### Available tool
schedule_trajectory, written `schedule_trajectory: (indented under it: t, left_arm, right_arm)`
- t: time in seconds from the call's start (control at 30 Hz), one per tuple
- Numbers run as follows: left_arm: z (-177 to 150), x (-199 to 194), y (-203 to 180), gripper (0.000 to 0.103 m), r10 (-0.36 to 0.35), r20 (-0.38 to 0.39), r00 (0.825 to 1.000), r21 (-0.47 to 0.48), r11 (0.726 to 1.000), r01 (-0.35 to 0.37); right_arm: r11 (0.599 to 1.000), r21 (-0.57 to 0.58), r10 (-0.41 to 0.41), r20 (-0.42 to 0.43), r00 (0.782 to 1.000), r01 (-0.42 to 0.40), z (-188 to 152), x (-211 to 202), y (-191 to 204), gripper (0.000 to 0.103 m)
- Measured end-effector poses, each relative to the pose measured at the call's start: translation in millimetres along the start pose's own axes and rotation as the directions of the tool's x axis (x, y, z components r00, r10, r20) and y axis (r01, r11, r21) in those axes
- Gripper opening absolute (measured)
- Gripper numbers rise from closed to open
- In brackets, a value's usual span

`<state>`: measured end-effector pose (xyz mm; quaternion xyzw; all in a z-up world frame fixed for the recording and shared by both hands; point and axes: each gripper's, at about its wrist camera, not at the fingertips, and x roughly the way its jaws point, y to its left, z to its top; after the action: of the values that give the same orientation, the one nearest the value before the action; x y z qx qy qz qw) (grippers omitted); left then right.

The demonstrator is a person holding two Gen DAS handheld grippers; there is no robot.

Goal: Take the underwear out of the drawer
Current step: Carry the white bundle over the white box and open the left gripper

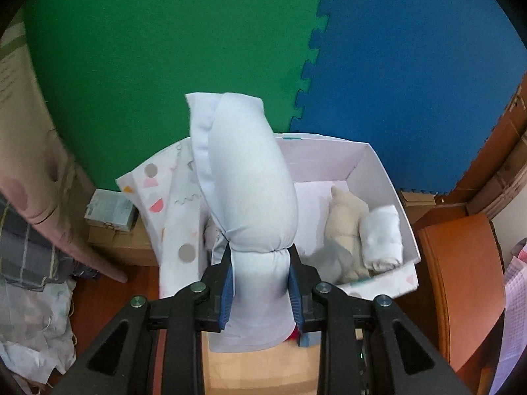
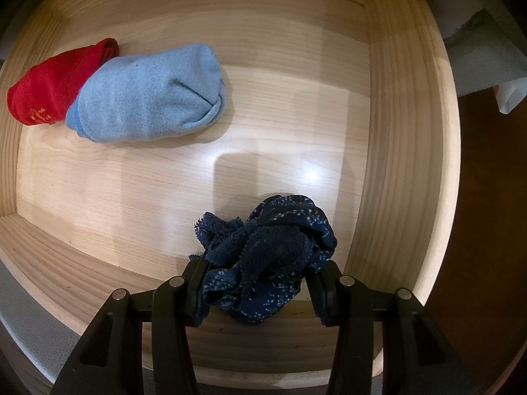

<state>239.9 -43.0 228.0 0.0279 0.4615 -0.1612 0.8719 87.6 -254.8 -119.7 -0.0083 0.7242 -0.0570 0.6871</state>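
Your right gripper (image 2: 255, 291) was closed around a crumpled navy lace underwear (image 2: 266, 256), the bundle bunched between the jaws just above the near right part of the wooden drawer (image 2: 405, 131) floor. Whether it had fully left the wood, you could not tell. Farther back on the drawer's left side lay a rolled light-blue underwear (image 2: 148, 95), touching a red underwear (image 2: 49, 85) beside it. Your left gripper (image 1: 260, 279) was clamped on a rolled pale-blue garment (image 1: 250, 177), held upright over a white storage box (image 1: 378, 164). Inside that box, at its right, sat a cream roll (image 1: 346, 223) and a white roll (image 1: 382, 233) side by side. Judging by this, the job was partly done: two pieces in hand, two left in the drawer.
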Motion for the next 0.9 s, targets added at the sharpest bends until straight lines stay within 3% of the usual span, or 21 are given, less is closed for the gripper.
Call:
schedule_trajectory:
  t: [0.13,0.3,0.4,0.63,0.9]
  left_arm:
    - [9.8,33.6,-4.3,0.029,0.028,-0.016,0.999,0.041,0.999,-0.028]
    - [2.1,74.0,-11.0,0.032,0.087,-0.064,0.994,0.086,0.993,-0.082]
    - [-2.3,87.7,-13.9,0.035,0.088,-0.083,0.993,0.088,0.993,-0.081]
    - [-5.3,97.1,-16.7,0.046,0.103,-0.106,0.989,0.106,0.990,-0.092]
    - [-9.5,66.1,-14.5,0.054,0.099,-0.054,0.994,0.113,0.989,-0.092]
  right_arm:
    - [1.000,0.003,0.005,0.001,1.000,-0.005,-0.1,1.7,-1.8,0.044]
    - [1.000,0.005,0.009,0.002,1.000,-0.009,0.4,1.5,-3.9,0.044]
    - [1.000,0.005,0.011,0.002,1.000,-0.011,1.0,1.0,-5.4,0.044]
    - [1.000,0.007,0.012,0.003,1.000,-0.012,1.0,3.1,-6.1,0.044]
    - [1.000,0.007,0.013,0.003,1.000,-0.013,1.4,3.3,-6.0,0.044]
